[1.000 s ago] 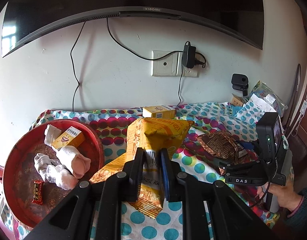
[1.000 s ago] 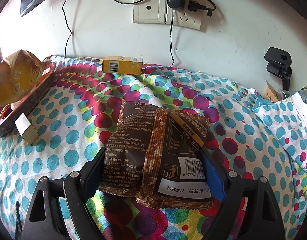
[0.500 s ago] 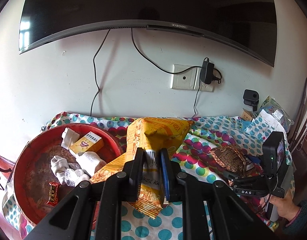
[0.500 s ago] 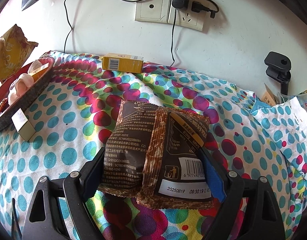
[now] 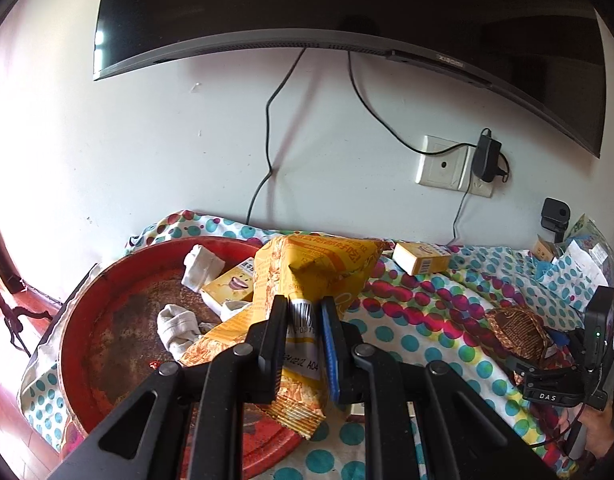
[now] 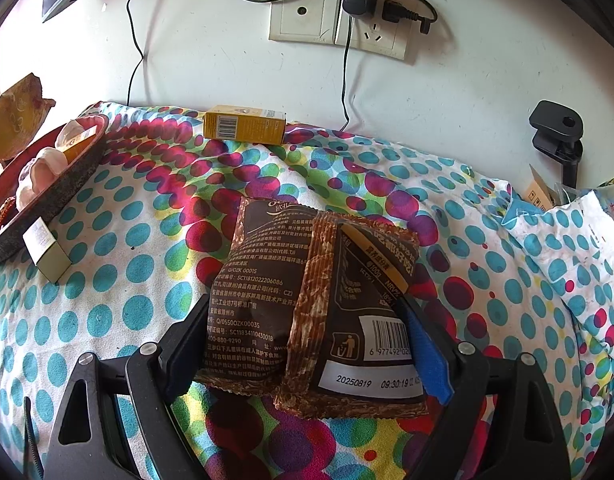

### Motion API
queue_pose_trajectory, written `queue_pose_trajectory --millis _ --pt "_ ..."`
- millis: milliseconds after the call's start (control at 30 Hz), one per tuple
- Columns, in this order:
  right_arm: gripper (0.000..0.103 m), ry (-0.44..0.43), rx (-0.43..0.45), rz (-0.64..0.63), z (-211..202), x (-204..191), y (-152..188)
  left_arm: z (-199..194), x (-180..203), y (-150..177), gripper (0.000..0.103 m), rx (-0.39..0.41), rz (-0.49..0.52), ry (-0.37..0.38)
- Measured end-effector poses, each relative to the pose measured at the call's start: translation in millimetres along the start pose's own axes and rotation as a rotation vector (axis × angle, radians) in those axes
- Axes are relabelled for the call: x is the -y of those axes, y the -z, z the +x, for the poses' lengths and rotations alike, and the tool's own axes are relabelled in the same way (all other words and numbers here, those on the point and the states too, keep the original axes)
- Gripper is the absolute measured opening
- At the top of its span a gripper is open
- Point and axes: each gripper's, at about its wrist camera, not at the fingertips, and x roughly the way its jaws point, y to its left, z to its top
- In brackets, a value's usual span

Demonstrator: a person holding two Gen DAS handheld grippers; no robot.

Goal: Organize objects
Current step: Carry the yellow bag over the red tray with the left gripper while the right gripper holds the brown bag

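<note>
My left gripper [image 5: 303, 320] is shut on a yellow snack bag [image 5: 307, 272] and holds it above the right side of a round red tray [image 5: 119, 320]. The tray holds white socks [image 5: 179, 328], a small yellow box [image 5: 231, 284] and a red candy, mostly hidden. My right gripper [image 6: 307, 320] stands with its jaws wide around a brown snack packet [image 6: 319, 300], touching both of its sides just above the dotted cloth. The yellow bag [image 6: 15, 120] and tray [image 6: 47, 192] show at far left in the right wrist view.
A yellow carton [image 6: 245, 124] lies by the wall under a socket [image 6: 339, 20] with a charger and cables. A small white box [image 6: 47, 250] stands beside the tray. A black clip [image 6: 559, 132] and wrapped packets [image 6: 579, 216] sit at right. A TV [image 5: 347, 20] hangs above.
My left gripper has carried the yellow bag up and to the left, over the red tray. My right gripper has stayed around the brown packet.
</note>
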Motion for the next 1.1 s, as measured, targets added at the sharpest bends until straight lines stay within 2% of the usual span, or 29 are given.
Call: queue_pose_trajectory --millis 267,433,600,800,867,1100 --pt "0.088 0.003 -0.002 0.002 1 -5 -1 14 -39 6 0.017 -0.023 -0.048 -0.112" --pt "0.088 0.006 -0.003 0.003 2 -7 -2 24 -60 11 0.017 -0.051 -0.078 -0.139" --pt "0.088 0.007 -0.004 0.001 2 -5 -2 33 -78 17 0.017 -0.076 -0.103 -0.133" --pt "0.088 0.01 -0.005 0.002 4 -17 -4 36 -94 19 0.017 -0.068 -0.092 -0.145" --pt "0.088 0.013 -0.006 0.001 3 -8 -3 38 -99 20 0.017 -0.074 -0.089 -0.139" --pt "0.089 0.025 -0.009 -0.007 5 -11 -3 42 -98 22 0.017 -0.059 -0.001 -0.119"
